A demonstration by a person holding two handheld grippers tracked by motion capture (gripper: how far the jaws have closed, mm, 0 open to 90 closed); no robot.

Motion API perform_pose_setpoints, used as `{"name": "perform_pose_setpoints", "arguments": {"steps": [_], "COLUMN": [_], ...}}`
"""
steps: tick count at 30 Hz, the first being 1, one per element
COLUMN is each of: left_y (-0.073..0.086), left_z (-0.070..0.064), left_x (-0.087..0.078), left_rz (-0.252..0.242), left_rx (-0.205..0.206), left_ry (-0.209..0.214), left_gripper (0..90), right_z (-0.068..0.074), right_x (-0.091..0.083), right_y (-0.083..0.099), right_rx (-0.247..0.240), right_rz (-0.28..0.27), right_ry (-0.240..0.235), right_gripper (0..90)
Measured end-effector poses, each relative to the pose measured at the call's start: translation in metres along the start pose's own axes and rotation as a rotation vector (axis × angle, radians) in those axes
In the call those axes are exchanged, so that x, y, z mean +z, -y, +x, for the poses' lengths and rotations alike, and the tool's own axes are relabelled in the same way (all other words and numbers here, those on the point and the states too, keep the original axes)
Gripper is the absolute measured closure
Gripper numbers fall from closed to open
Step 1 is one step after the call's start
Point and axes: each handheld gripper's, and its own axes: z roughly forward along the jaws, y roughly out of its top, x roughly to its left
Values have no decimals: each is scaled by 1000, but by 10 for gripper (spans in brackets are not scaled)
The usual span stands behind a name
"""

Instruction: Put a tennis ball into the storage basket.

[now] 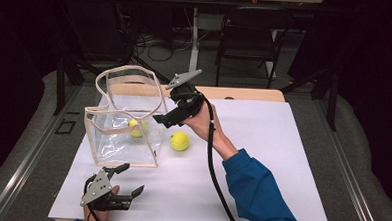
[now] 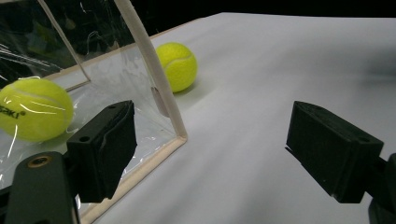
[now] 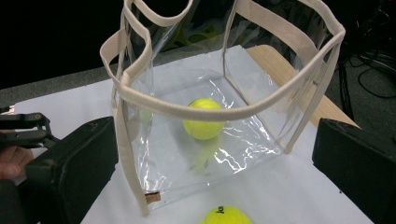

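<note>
The tennis ball (image 1: pixel 179 141) lies on the desk (image 1: pixel 262 143) just beside the clear bag (image 1: pixel 126 122), which holds another ball (image 1: pixel 136 127). Right gripper (image 1: pixel 164 120), wide open and empty, hovers above the bag rim, probably; it should drop squarely over the loose ball. Left gripper (image 1: pixel 131 180) rests open, empty.

A white-topped table (image 1: pixel 282 144) stands in a dim room, its far wooden edge (image 1: pixel 245 94) bare. Beyond it a dark folding chair (image 1: pixel 249 38) sits on grey floor (image 1: pixel 306 60), with black cables (image 1: pixel 157 46) tangled near a white table leg (image 1: pixel 194 35). Darkness swallows both sides.
</note>
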Motion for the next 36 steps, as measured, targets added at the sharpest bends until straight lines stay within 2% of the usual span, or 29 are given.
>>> {"name": "perform_pose_setpoints", "arguments": {"steps": [24,32,36], "left_y": [0,0,0], "left_z": [0,1,0], "left_x": [1,0,0], "left_rz": [-3,-5,-3], "left_rx": [-1,-6,1], "left_ry": [4,3,3], "left_gripper": [159,159,160], "right_z": [2,2,0], "right_x": [-11,-12,-10], "right_y": [30,45,58], "right_rx": [3,7,27], "right_rz": [16,31,45], "right_ry": [3,10,7], "right_gripper": [0,0,0]}}
